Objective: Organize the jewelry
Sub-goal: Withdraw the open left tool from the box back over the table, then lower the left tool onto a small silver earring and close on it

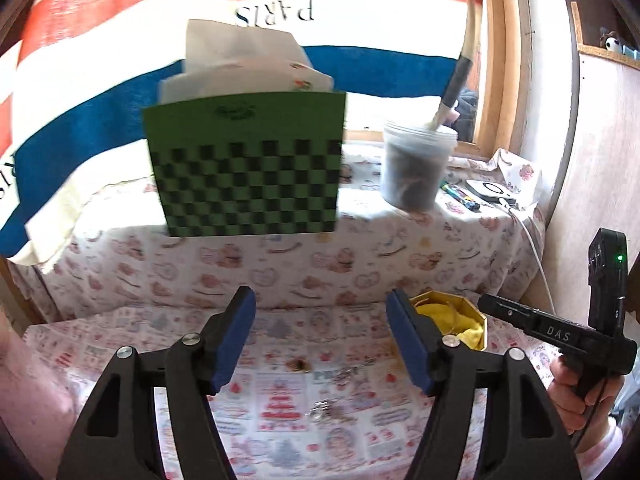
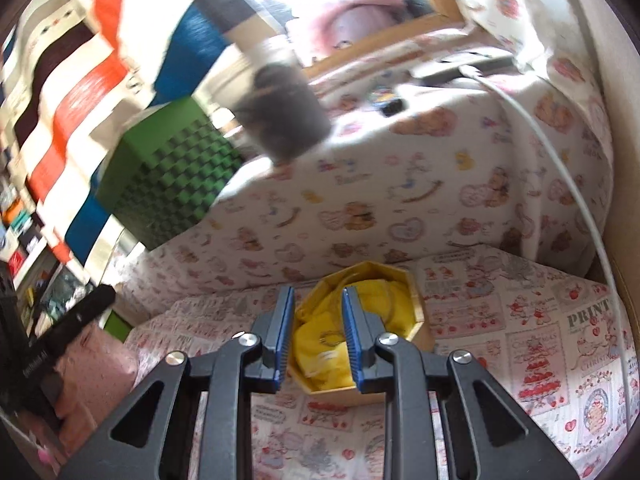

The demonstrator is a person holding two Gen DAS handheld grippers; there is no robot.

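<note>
Yellow-lined box point(image 2: 362, 332) sits under our half-open, empty right gripper point(image 2: 317, 340), silver jewelry point(image 1: 326, 408) loose beside it below our wide-open left gripper point(image 1: 320, 340); thin chains risk slipping or snagging.

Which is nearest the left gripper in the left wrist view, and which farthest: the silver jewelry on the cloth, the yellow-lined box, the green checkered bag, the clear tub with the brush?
From the left gripper:
1. Silver jewelry, on the cloth between the open fingers.
2. Yellow-lined box, just past the right finger.
3. Green checkered bag and clear tub, both on the raised ledge behind; too close to rank.
</note>
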